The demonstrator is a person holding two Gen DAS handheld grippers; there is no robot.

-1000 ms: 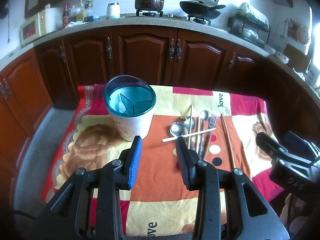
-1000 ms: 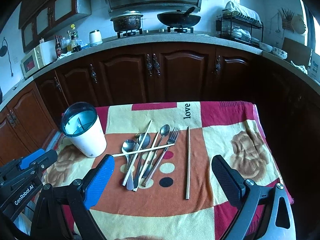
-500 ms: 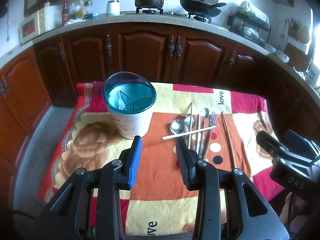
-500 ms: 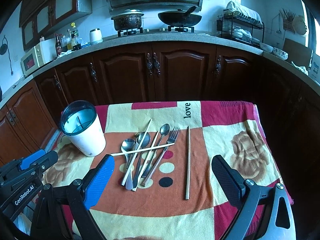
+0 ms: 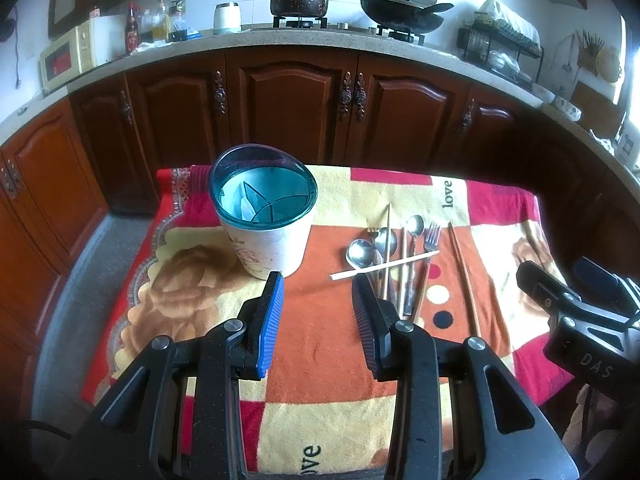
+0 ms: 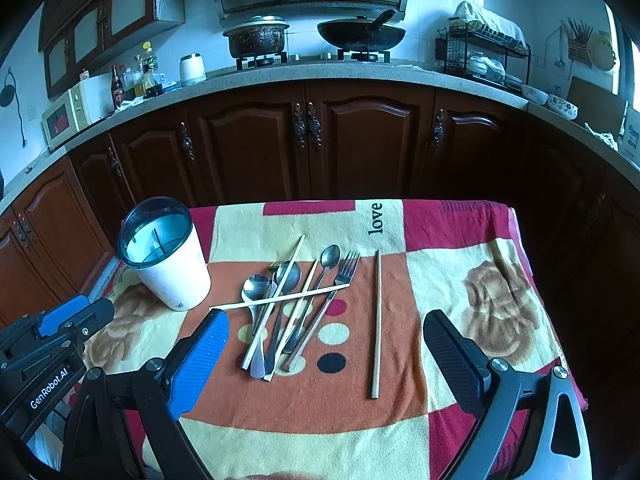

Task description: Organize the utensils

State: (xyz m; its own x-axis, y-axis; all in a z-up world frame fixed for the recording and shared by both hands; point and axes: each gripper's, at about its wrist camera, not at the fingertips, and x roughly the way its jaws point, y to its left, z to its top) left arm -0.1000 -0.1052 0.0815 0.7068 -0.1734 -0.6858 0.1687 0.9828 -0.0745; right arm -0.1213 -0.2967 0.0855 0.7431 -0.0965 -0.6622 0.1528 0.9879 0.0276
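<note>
I have both tools held above the near edge of the worktop (image 6: 480, 240), which is covered by a patterned cloth, and nothing is picked up yet. My left gripper (image 5: 318, 312) has its jaws parted a moderate way with nothing between them; my right gripper (image 6: 326, 344) is spread wide and also holds nothing.

The utensils lie in a loose pile (image 6: 292, 304) near the middle of the cloth: spoons, forks and pale chopsticks crossing one another, with one white chopstick (image 6: 280, 298) laid across the top of the heap. A single brown chopstick (image 6: 376, 320) lies apart, just to the right of the pile. The holder (image 6: 166, 256), a white cup with a teal divided insert, stands upright on the left side of the cloth, and I can see no utensil in its compartments from the left wrist view.

I judge this to be the very start: the first pick is the step in hand. The lone brown chopstick looks the easiest target for the right gripper, since it touches nothing else. The move calls for lowering over its middle and closing across its width. Thin stock on soft cloth may roll or slip, so I would close slowly.
</note>
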